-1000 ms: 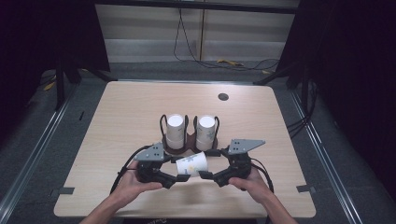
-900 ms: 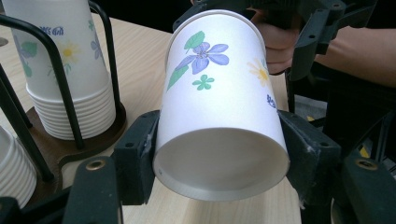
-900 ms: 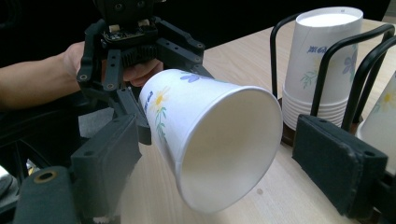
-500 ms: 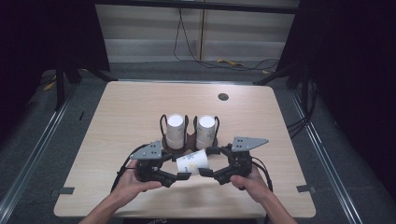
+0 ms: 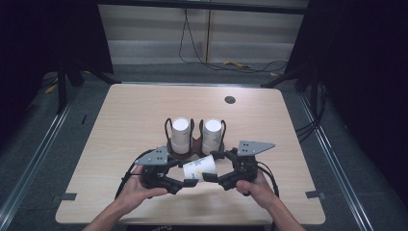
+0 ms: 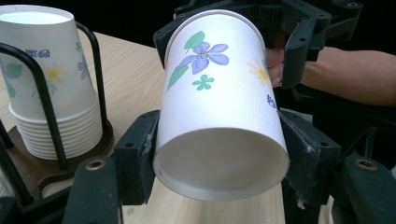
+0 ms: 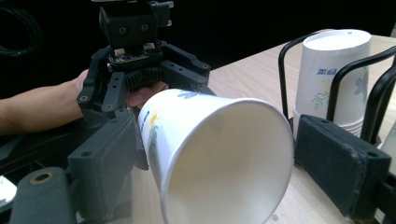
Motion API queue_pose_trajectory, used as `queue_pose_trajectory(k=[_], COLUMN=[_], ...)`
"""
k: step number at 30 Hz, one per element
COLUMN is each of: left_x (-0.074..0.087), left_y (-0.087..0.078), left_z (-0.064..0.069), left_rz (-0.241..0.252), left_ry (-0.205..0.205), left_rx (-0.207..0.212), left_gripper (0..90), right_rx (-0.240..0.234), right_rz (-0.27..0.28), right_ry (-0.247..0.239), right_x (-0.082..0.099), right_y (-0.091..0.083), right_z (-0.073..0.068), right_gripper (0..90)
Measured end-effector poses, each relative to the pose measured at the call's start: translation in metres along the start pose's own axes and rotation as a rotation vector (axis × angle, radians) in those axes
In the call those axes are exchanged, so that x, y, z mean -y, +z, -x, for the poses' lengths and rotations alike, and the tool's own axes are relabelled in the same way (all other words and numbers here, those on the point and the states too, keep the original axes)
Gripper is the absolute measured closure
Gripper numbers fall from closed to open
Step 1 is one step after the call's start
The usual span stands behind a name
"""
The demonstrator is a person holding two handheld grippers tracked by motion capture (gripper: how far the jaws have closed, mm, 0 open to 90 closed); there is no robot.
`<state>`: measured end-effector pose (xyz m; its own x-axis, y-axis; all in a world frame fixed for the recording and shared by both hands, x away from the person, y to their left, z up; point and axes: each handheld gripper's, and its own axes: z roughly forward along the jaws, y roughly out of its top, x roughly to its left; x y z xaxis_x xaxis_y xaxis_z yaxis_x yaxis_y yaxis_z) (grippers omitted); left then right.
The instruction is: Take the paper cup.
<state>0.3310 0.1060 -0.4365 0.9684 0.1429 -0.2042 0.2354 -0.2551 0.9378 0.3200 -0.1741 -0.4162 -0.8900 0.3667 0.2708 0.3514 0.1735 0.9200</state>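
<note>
From the high view I see the pale wooden table (image 5: pixel 144 115) evenly and brightly lit from above, while everything around the table falls off into near black. Shadows on the table are short and soft. The picture is slightly soft overall, with little fine detail.

In the left gripper view the flowered paper cup (image 6: pixel 219 102) is bright and sharp, its white wall almost glaring; the background behind the cup is dark.

In the right gripper view I find the cup's rim (image 7: pixel 224 158) close and a little soft, its inside shaded grey, and the far side behind the cup is black.
</note>
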Motion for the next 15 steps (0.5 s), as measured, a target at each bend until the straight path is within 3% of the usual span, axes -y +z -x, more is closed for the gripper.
queue_pose_trajectory(k=[5, 15], left_x=[-0.0007, 0.0000], left_y=[-0.0003, 0.0019], left_z=[0.0001, 0.0026], left_rz=[0.003, 0.006], left_ry=[0.001, 0.006], left_rx=[0.000, 0.017], left_gripper=[35.1, 35.1], right_rx=[-0.001, -0.046], right_rz=[-0.006, -0.022], right_ry=[0.011, 0.017], right_x=[0.0016, 0.0035], right_y=[0.0019, 0.0035], right_z=[0.0025, 0.0030], right_gripper=[13.6, 16.1])
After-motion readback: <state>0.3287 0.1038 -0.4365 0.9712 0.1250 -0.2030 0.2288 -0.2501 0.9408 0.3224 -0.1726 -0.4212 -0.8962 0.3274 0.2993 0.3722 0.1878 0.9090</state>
